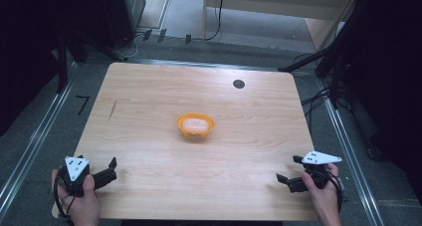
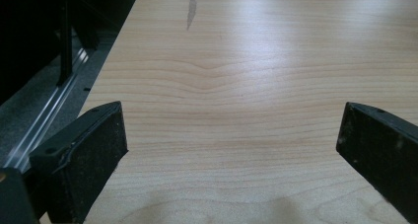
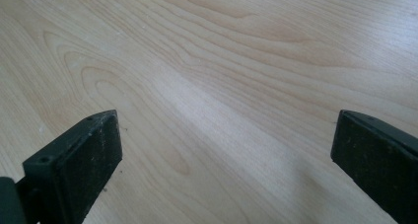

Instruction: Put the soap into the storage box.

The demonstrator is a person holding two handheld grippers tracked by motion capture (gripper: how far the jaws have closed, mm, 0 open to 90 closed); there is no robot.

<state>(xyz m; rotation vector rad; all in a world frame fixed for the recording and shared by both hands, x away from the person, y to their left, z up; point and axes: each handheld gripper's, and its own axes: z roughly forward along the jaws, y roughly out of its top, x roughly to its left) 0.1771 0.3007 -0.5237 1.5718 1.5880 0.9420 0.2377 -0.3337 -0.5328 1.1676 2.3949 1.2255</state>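
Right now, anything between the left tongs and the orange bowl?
No. In the high view, only bare wooden table lies between the left tongs and the orange bowl; both tongs are open.

Overhead view; gripper views near table [image 1: 199, 186].

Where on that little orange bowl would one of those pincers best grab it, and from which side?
Probably the rim of the orange bowl, one jaw inside and one outside. It sits upright mid-table, and its open top leaves a thin wall exposed all round. Something pale fills its middle, so a bite at the edge avoids it. The near side faces both open grippers, left and right.
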